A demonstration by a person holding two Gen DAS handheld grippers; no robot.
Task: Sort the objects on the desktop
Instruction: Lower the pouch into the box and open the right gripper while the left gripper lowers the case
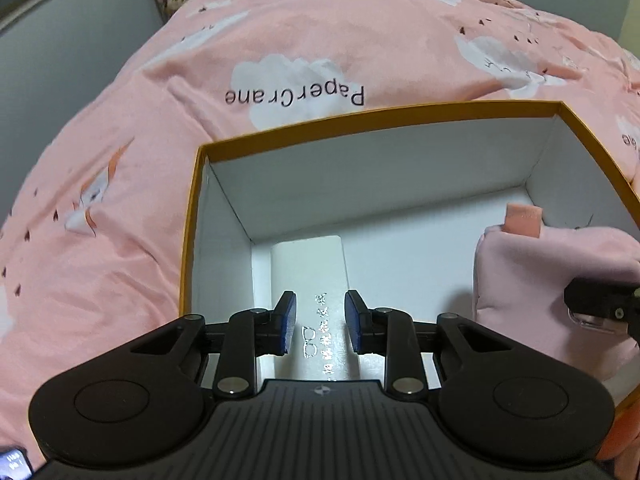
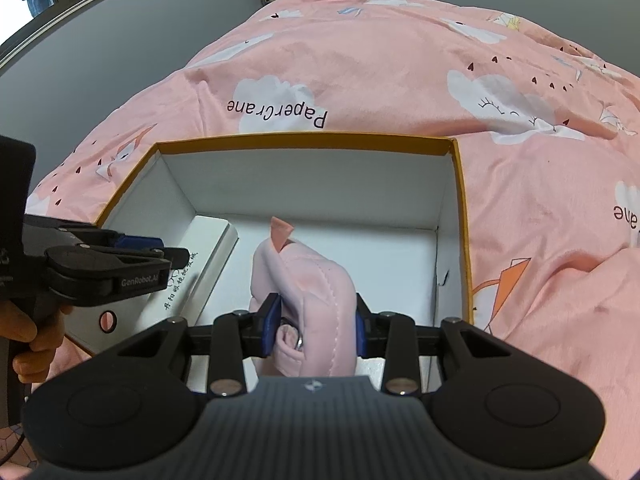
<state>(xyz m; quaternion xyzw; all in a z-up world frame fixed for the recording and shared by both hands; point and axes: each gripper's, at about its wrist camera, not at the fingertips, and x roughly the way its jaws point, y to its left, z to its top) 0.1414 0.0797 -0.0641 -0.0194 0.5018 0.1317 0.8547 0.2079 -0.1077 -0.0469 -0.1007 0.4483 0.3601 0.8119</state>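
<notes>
One pink bed quilt (image 1: pixel 360 40) printed with white clouds and the words "PaperCrane" fills the far half of both views and carries everything else. On it stands one open cardboard box (image 1: pixel 192 216) with orange outer walls and rim and a white inside; its far wall runs across the middle of each view.

Inside the box are two things. The larger is one pale pink fabric pouch (image 2: pixel 316 284) with stitched seams and a darker pink tab at its far end, lying toward the right side of the box floor. The smaller is one long, flat white carton (image 1: pixel 312 264) printed with silver lettering and a small spectacles drawing, lying along the left wall of the box, apart from the pouch.

There are two hand-held black grippers with blue pads. The right gripper (image 2: pixel 316 328) has its jaws pinching the near end of the pink pouch, one pad on each side of the fabric; a small metal ring shows at the pouch's near end between them. The left gripper (image 1: pixel 320 324) hovers over the white carton with its jaws spread, holding nothing, the carton's print showing in the gap. In the right wrist view a bare hand (image 2: pixel 32 344) grips the left gripper's handle at the left edge.
</notes>
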